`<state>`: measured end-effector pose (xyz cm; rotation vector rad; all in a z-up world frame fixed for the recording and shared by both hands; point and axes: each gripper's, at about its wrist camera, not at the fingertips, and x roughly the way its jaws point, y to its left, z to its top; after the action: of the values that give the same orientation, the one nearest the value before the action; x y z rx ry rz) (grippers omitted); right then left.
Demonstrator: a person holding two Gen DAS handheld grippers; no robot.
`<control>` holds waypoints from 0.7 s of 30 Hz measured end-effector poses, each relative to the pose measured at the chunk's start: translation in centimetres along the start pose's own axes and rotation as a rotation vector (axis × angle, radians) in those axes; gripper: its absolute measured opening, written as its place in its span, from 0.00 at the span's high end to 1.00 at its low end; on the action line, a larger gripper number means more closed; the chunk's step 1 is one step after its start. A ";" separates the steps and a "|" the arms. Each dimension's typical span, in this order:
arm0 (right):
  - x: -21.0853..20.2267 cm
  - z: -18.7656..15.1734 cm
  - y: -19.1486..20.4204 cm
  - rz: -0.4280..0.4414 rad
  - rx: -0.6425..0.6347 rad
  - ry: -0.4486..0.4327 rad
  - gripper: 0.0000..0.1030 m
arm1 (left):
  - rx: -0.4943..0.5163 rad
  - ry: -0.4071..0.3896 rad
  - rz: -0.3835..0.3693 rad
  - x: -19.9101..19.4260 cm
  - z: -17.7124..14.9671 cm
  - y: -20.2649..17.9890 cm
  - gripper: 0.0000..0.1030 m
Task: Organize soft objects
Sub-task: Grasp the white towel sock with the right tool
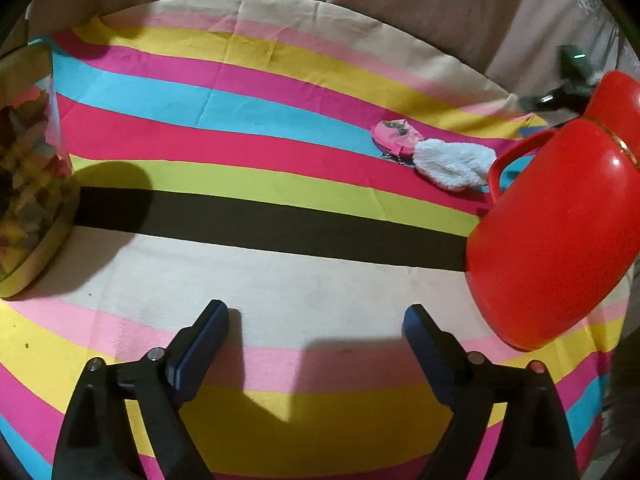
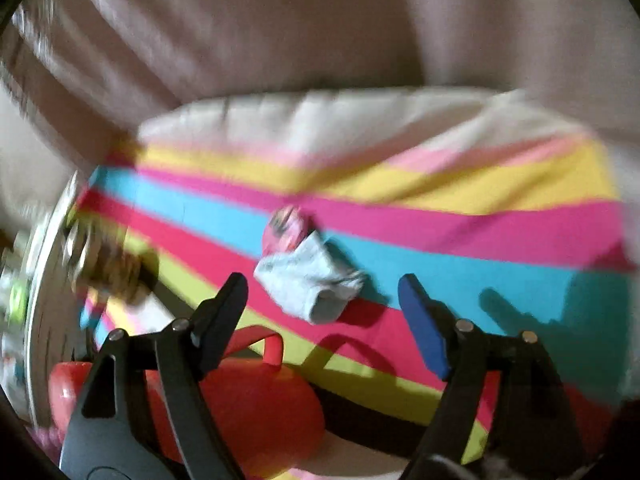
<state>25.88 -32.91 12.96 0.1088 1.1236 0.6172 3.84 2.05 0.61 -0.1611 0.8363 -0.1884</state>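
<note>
Hovering with jaws apart and empty, the right tool [image 2: 322, 294] approaches the white plush [image 2: 310, 282]; next, lowering and clamping it.

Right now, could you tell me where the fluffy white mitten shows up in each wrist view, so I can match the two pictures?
Left wrist view: the fluffy white mitten lies right of centre, just left of the red jug's handle.
Right wrist view: it lies near the centre, above the jug.
Shared landmark: the small pink pouch touching the mitten.
</note>
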 end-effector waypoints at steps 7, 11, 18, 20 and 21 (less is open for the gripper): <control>8.7 0.7 0.7 0.137 -0.190 0.295 0.22 | -0.001 0.005 -0.059 0.5 0.4 0.0 0.00; 12.5 0.4 0.0 0.121 -0.233 0.374 0.22 | -0.027 -0.006 -0.095 0.3 0.4 0.5 0.00; 10.4 -1.1 1.0 -0.112 -0.332 0.230 0.84 | -0.067 0.036 -0.106 0.9 1.9 0.9 0.00; 7.8 -1.8 1.8 -0.228 -0.361 0.167 0.85 | -0.121 0.040 -0.127 1.6 3.4 1.7 0.00; 5.8 -2.0 2.1 -0.277 -0.360 0.114 0.85 | -0.152 0.034 -0.140 2.0 4.7 2.0 0.00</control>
<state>24.97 -28.66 8.16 -0.3897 1.0963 0.5719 8.88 3.88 1.78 -0.3608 0.8736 -0.2599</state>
